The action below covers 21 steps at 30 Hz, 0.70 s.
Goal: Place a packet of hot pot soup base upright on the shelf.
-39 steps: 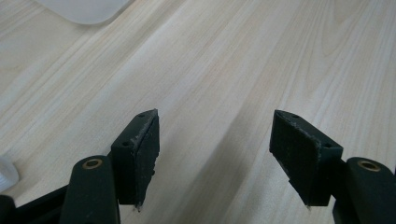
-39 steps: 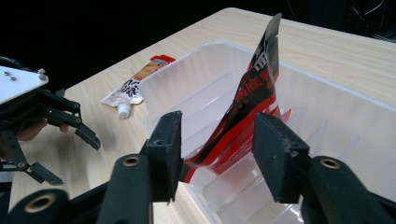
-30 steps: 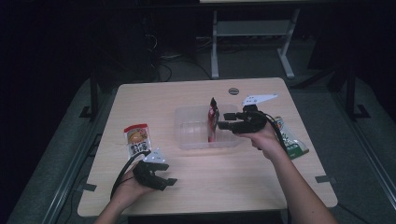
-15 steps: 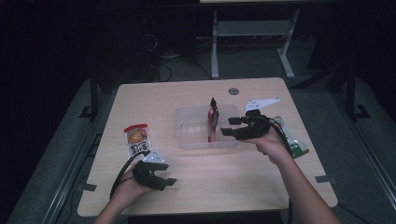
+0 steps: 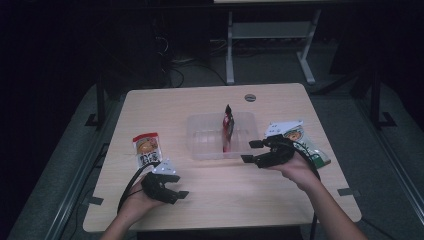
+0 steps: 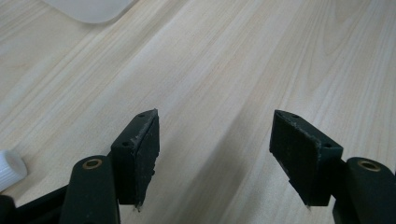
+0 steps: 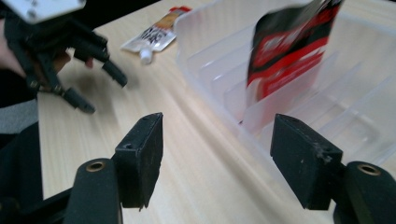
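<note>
Upright in the clear plastic tray (image 5: 207, 137) at the middle of the table (image 5: 220, 200) stands a red and black packet (image 5: 228, 131), slotted between the tray's dividers, tall and flat, its glossy face printed with white lettering too blurred to read. Just beside the tray's near right corner hangs the right gripper (image 5: 247, 151); its jaws have just been opening, stand wide and hold nothing. At the near left of the table rests the left gripper (image 5: 180, 185), jaws wide apart over bare wood, empty. An orange and white pouch (image 5: 147, 149) lies flat just beyond it.
</note>
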Each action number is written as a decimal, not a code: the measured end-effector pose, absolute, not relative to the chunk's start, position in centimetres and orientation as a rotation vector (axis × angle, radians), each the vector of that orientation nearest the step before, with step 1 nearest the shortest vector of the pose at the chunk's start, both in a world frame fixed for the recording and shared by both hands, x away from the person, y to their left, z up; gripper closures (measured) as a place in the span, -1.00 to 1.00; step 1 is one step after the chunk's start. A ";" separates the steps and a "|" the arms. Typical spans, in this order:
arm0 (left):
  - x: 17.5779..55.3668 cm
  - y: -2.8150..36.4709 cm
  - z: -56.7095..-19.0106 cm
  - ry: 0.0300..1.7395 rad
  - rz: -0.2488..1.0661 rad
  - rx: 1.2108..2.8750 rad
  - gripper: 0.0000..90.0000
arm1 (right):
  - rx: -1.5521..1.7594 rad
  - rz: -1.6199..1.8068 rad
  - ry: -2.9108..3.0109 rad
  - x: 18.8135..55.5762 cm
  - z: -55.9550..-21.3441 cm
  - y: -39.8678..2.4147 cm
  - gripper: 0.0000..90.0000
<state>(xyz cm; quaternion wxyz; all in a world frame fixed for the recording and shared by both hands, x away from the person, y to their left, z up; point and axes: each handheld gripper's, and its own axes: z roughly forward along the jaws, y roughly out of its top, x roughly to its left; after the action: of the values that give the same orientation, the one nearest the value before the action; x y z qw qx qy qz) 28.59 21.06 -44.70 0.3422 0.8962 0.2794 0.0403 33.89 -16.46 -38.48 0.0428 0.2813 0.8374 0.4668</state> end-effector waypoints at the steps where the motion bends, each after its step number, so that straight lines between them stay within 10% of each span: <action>1: 28.6 21.1 -44.7 0.726 0.105 2.330 -0.27 | 0.850 1.421 2.566 33.6 -38.6 -16.5 -0.25; 21: 28.8 21.6 -44.5 0.750 0.126 2.325 -0.26 | 0.907 1.390 2.592 29.7 -43.0 -18.1 -0.37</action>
<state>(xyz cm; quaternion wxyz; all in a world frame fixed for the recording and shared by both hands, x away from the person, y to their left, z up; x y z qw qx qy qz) 28.75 21.60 -44.46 0.3407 0.8937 0.2881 0.0484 29.72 -18.08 -43.02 0.0318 0.2944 0.8417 0.4514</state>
